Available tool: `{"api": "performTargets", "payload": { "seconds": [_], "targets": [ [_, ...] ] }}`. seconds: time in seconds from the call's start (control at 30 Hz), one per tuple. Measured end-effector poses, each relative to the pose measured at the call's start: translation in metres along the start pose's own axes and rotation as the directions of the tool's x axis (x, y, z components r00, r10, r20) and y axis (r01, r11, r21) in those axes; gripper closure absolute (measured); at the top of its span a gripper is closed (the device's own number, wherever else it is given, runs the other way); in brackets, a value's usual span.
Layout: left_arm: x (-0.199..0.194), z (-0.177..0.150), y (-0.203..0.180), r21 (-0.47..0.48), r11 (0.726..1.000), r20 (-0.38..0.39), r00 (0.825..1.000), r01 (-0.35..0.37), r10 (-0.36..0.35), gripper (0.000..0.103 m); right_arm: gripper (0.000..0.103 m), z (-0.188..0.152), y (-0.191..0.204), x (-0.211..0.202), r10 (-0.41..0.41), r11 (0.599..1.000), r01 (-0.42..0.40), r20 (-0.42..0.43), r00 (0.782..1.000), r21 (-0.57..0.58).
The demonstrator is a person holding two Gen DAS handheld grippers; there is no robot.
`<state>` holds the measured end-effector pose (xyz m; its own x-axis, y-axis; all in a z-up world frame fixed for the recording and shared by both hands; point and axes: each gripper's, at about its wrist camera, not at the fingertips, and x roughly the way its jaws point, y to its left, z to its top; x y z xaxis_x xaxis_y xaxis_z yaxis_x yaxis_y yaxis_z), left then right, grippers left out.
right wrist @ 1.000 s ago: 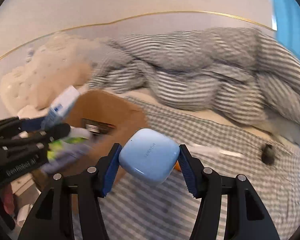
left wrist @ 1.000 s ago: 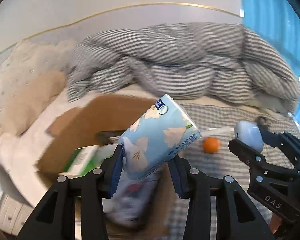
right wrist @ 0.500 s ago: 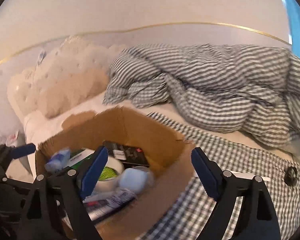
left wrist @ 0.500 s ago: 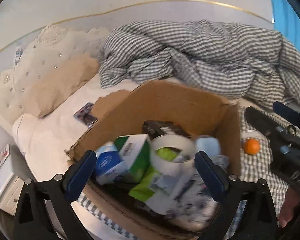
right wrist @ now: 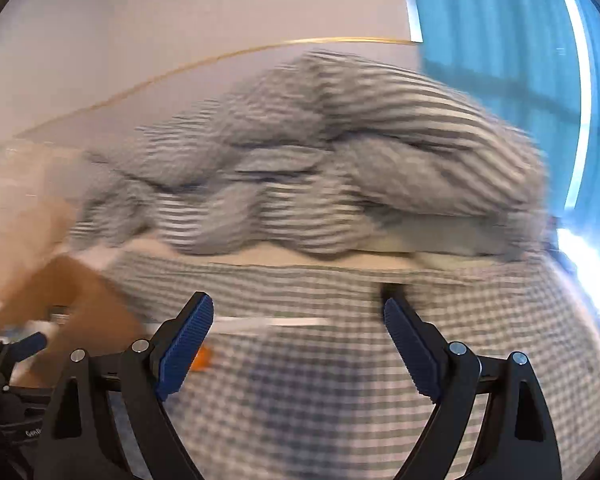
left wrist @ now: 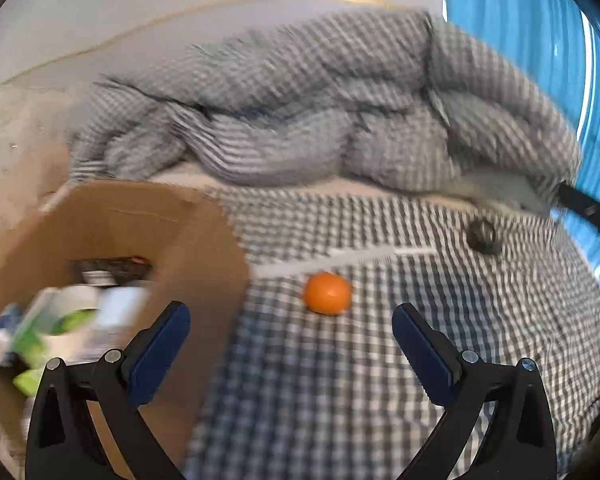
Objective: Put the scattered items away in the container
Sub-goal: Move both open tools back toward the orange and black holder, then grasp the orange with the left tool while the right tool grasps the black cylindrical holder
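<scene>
A brown cardboard box (left wrist: pixel 204 240) stands on the bed at the left and holds several items, among them a tape roll (left wrist: pixel 74 308) and a pale blue case (left wrist: pixel 120 306). An orange ball (left wrist: pixel 327 293) lies on the checked sheet just right of the box. A long white stick (left wrist: pixel 340 260) lies behind it, and a small dark round object (left wrist: pixel 482 235) lies farther right. My left gripper (left wrist: pixel 291 338) is open and empty, just short of the ball. My right gripper (right wrist: pixel 299 332) is open and empty above the sheet; the box (right wrist: pixel 80 292), stick (right wrist: pixel 260 323) and ball (right wrist: pixel 203 358) show there.
A crumpled grey checked duvet (left wrist: pixel 320 120) is heaped across the back of the bed. A cream padded headboard (left wrist: pixel 12 140) is at the far left. A blue curtain (left wrist: pixel 520 20) hangs at the right. The right gripper's black arm (left wrist: pixel 588 210) enters at the right edge.
Both grippers dropped their loads, the tissue pack and the blue case, into the box and opened. Both views have since swung right, away from the box toward the ball and stick.
</scene>
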<state>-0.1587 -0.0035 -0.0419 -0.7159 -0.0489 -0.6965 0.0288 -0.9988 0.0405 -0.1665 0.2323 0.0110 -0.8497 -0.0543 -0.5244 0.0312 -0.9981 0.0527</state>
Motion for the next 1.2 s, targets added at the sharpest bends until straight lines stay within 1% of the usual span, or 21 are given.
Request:
{"api": "performTargets", "payload": {
  "seconds": [0.07,0.13,0.2,0.23,0.3,0.37,0.43,0.53,0.57,0.63,0.67,0.73,0.77,0.8,0.83,0.87,0.9,0.97,1.07,1.13,1.2],
  "targets": [
    [0.026,0.004,-0.018,0.033,0.999,-0.032,0.999,-0.028,0.029,0.000,0.015,-0.005,-0.030,0.016,-0.064,0.998,0.065,-0.022,0.998,0.020],
    [0.054,0.008,-0.028,0.055,0.997,-0.053,0.997,-0.061,0.064,0.000,0.015,-0.009,-0.051,0.035,-0.098,0.994,0.100,-0.051,0.994,0.036],
    [0.072,0.005,-0.028,0.047,0.994,-0.059,0.993,-0.095,0.098,0.000,0.015,-0.016,-0.062,0.055,-0.122,0.991,0.126,-0.077,0.989,0.042],
    [0.084,0.005,-0.026,0.032,0.994,-0.074,0.991,-0.105,0.107,0.000,0.015,-0.020,-0.066,0.071,-0.139,0.989,0.143,-0.087,0.986,0.035],
    [0.105,0.003,-0.021,0.004,0.995,-0.102,0.990,-0.099,0.099,0.000,0.015,-0.026,-0.071,0.099,-0.162,0.986,0.164,-0.105,0.981,0.011],
    [0.122,-0.001,-0.019,-0.010,0.995,-0.117,0.988,-0.099,0.097,0.000,0.015,-0.032,-0.069,0.130,-0.159,0.987,0.160,-0.144,0.977,-0.009],
    [0.136,-0.006,-0.018,-0.019,0.994,-0.129,0.986,-0.109,0.106,0.000,0.015,-0.033,-0.066,0.159,-0.128,0.992,0.129,-0.170,0.977,-0.010],
    [0.147,-0.012,-0.018,-0.049,0.996,-0.116,0.991,-0.075,0.069,0.000,0.015,-0.029,-0.067,0.182,-0.092,0.995,0.096,-0.168,0.982,0.014],
    [0.153,-0.014,-0.020,-0.048,0.995,-0.121,0.990,-0.085,0.079,0.000,0.015,-0.028,-0.069,0.189,-0.098,0.995,0.103,-0.166,0.981,0.020],
    [0.169,-0.019,-0.025,-0.013,0.994,-0.160,0.981,-0.113,0.109,0.000,0.015,-0.027,-0.071,0.204,-0.121,0.992,0.126,-0.179,0.976,0.016],
    [0.173,-0.021,-0.027,-0.009,0.994,-0.165,0.980,-0.111,0.108,0.000,0.015,-0.028,-0.074,0.213,-0.137,0.990,0.141,-0.193,0.972,0.010],
    [0.173,-0.022,-0.023,-0.037,0.995,-0.154,0.984,-0.092,0.086,0.000,0.016,-0.031,-0.078,0.230,-0.146,0.988,0.154,-0.224,0.964,0.019],
    [0.173,-0.022,-0.022,-0.048,0.995,-0.157,0.985,-0.083,0.074,0.002,0.019,-0.034,-0.082,0.238,-0.133,0.988,0.148,-0.253,0.958,0.041],
    [0.174,-0.022,-0.020,-0.060,0.996,-0.159,0.986,-0.067,0.056,0.011,0.038,-0.036,-0.084,0.243,-0.115,0.989,0.137,-0.273,0.955,0.060],
    [0.171,-0.022,-0.020,-0.064,0.997,-0.154,0.987,-0.049,0.039,0.018,0.056,-0.039,-0.086,0.246,-0.109,0.988,0.136,-0.291,0.951,0.073],
    [0.168,-0.021,-0.023,-0.056,0.998,-0.145,0.989,-0.041,0.033,0.039,0.056,-0.040,-0.088,0.244,-0.106,0.987,0.136,-0.291,0.951,0.082],
    [0.165,-0.020,-0.026,-0.038,0.998,-0.144,0.989,-0.049,0.043,0.045,0.056,-0.040,-0.089,0.241,-0.099,0.988,0.128,-0.283,0.954,0.087],
    [0.162,-0.019,-0.034,0.008,0.998,-0.162,0.984,-0.067,0.067,0.045,0.056,-0.038,-0.087,0.225,-0.101,0.991,0.120,-0.244,0.965,0.063],
    [0.150,-0.021,-0.034,-0.005,0.999,-0.172,0.984,-0.049,0.047,0.046,0.056,-0.035,-0.078,0.192,-0.121,0.992,0.124,-0.190,0.974,0.001],
    [0.135,-0.022,-0.034,-0.016,0.999,-0.167,0.986,-0.032,0.029,0.046,0.056,-0.035,-0.073,0.170,-0.105,0.994,0.104,-0.171,0.980,-0.020],
    [0.115,-0.023,-0.038,0.009,0.999,-0.147,0.988,-0.036,0.037,0.046,0.056,-0.035,-0.067,0.145,-0.090,0.996,0.085,-0.151,0.984,-0.039]
  ]
}}
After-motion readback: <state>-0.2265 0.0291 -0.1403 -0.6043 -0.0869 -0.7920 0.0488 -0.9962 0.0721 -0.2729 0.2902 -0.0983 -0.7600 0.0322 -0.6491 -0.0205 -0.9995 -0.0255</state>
